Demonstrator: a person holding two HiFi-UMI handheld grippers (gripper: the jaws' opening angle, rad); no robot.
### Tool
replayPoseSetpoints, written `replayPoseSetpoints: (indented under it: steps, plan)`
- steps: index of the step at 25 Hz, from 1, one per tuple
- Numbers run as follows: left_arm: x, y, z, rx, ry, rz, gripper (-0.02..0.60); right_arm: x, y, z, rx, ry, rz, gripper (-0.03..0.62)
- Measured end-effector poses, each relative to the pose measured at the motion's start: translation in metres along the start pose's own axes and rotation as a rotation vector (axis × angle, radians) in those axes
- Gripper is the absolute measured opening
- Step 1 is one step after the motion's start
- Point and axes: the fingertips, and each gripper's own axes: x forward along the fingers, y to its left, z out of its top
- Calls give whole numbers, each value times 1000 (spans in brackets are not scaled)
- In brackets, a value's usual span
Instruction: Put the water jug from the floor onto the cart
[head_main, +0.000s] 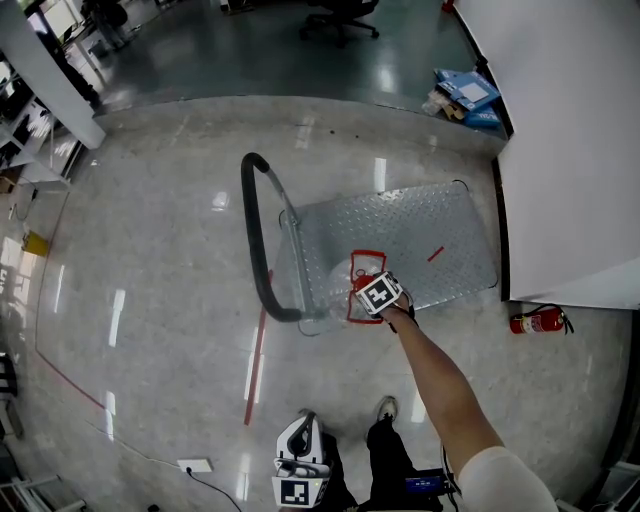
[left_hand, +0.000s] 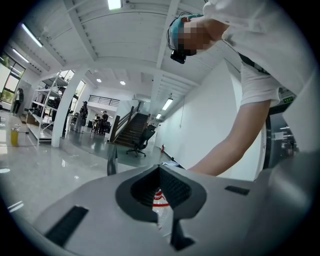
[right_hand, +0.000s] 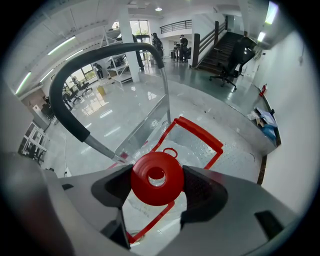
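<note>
While the person leans over it, the right gripper has its two jaws pressed on the red cap of the jug, one jaw on each side, with no gap that I can see. The jug is clear, with a red frame handle around it. It is over the metal deck of the cart, at the end close to the push bar. From the pictures I cannot tell whether its bottom already touches the deck. In the head view the bar is at 9 o'clock of the jug and the free part of the deck is at 2 o'clock of it.

The left gripper has its jaws together and nothing is between them. It is low at 6 o'clock in the head view, near the person's legs and well apart from the cart. Its camera looks up, toward the person's arm and the ceiling.

At 3 o'clock of the cart, a red extinguisher lies on the floor at the foot of a white wall. A red line on the floor runs at 7 o'clock of the cart.
</note>
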Motion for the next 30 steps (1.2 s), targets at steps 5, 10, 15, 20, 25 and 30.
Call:
replayPoseSetpoints:
  steps: [5,10,15,20,25,30]
  plan:
    - [17,-5,-1,0,7,-28,3,2,1,0,-7,3,9,304]
    - [42,-11,6,35,-25,-76,3,5,0,1,-10,2,11,304]
    - [48,-19,9,27,-36,-90,3,4,0,1,-7,6,26,304]
    - [48,-23,7,27,-25,-99,3,1,0,0,-17,-5,10,304]
    - [45,-23,9,23,-33,-97,3,-5,-1,3,-43,-22,-22,304]
    - [42,-26,14,30,-38,-106,3,-24,-1,8,-29,-43,-33,302]
